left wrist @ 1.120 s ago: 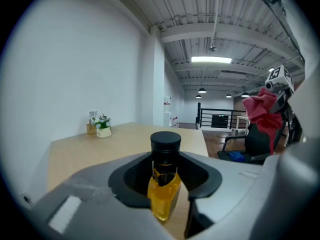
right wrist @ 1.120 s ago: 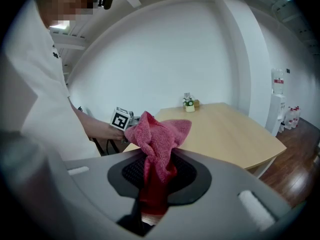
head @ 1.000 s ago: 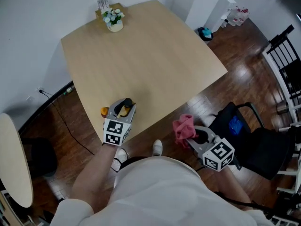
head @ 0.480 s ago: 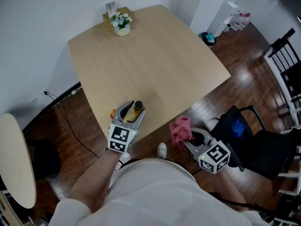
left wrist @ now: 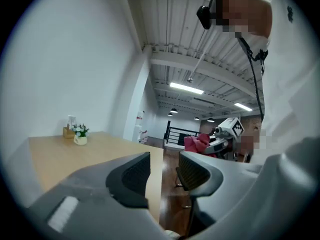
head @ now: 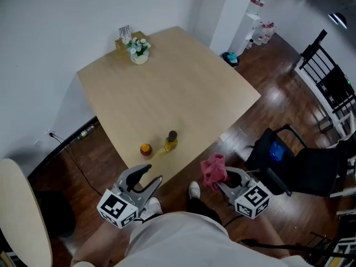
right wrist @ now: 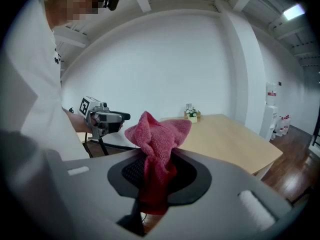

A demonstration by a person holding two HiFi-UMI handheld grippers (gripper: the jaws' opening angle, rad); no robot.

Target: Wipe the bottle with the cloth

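Note:
A small bottle (head: 170, 142) of yellow liquid with a dark cap stands upright near the front edge of the wooden table (head: 167, 88). A little orange-topped item (head: 146, 149) sits beside it. My left gripper (head: 151, 173) hangs off the table edge, below the bottle in the head view. It is open, and its jaws (left wrist: 162, 171) have just been closing partway with nothing between them. My right gripper (head: 222, 177) is off the table to the right, shut on a bunched red cloth (head: 213, 168). In the right gripper view the cloth (right wrist: 157, 144) stands up out of the jaws.
A white pot of flowers (head: 137, 52) and a small wooden holder (head: 123, 38) stand at the table's far corner. A black chair (head: 295, 166) is on the right. A round table (head: 22, 216) is at the left, and a white shelf unit (head: 250, 21) at the back.
The left gripper opened, let go of the bottle and drew back off the table towards the person. The bottle stands alone. The right gripper, still holding the cloth, has shifted a little.

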